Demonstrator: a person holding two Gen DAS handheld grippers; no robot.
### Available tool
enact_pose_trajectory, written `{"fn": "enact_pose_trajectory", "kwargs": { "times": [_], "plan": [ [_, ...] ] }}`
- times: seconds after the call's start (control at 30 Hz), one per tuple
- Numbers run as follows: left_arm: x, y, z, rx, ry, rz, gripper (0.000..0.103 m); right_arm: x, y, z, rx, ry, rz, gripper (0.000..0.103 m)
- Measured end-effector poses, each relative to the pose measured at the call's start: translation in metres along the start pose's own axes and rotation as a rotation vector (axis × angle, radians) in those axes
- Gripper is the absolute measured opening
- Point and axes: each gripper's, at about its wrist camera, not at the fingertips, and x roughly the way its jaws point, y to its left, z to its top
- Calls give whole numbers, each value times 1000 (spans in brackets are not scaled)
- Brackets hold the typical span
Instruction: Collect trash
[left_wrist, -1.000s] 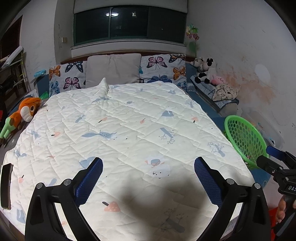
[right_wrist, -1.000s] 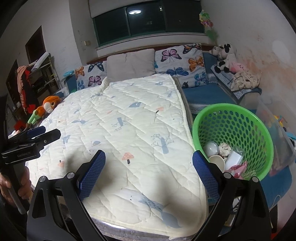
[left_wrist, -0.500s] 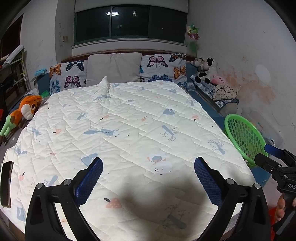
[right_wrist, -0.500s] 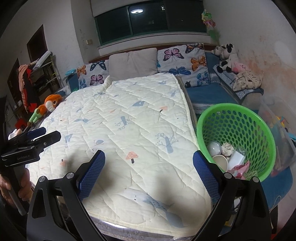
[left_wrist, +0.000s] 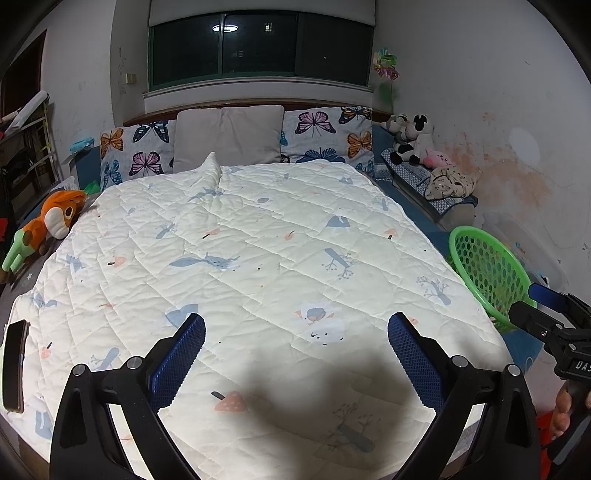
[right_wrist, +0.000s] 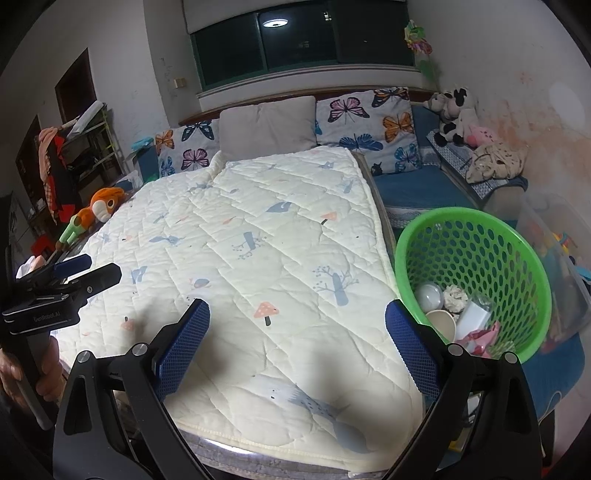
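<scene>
A green perforated basket (right_wrist: 469, 254) stands beside the bed's right edge and holds trash: a paper cup (right_wrist: 441, 323), a crumpled tissue (right_wrist: 455, 295), a white round lid (right_wrist: 428, 295) and pink wrappers (right_wrist: 480, 338). The same basket (left_wrist: 487, 266) shows at the right in the left wrist view. My left gripper (left_wrist: 295, 354) hovers open over the foot of the white quilt (left_wrist: 258, 266), holding nothing. My right gripper (right_wrist: 297, 345) is open and holds nothing above the quilt's (right_wrist: 258, 258) near right corner, left of the basket.
Butterfly pillows (left_wrist: 325, 134) and a grey pillow (left_wrist: 227, 136) line the headboard. An orange plush toy (left_wrist: 55, 218) lies at the bed's left edge, a dark phone (left_wrist: 14, 363) at the near left. Stuffed animals (left_wrist: 413, 138) sit on a bench by the right wall.
Both views have drawn slightly back and tilted up; the bed and basket sit a little lower and smaller in frame. Both grippers stay open and hold nothing.
</scene>
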Motion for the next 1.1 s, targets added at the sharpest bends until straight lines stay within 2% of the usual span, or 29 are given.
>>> {"fn": "enact_pose_trajectory", "kwargs": {
  "times": [1.1],
  "plan": [
    [-1,-3,-3,13,5,0,96,6,-4,-4,10,15,12,95]
  ]
}}
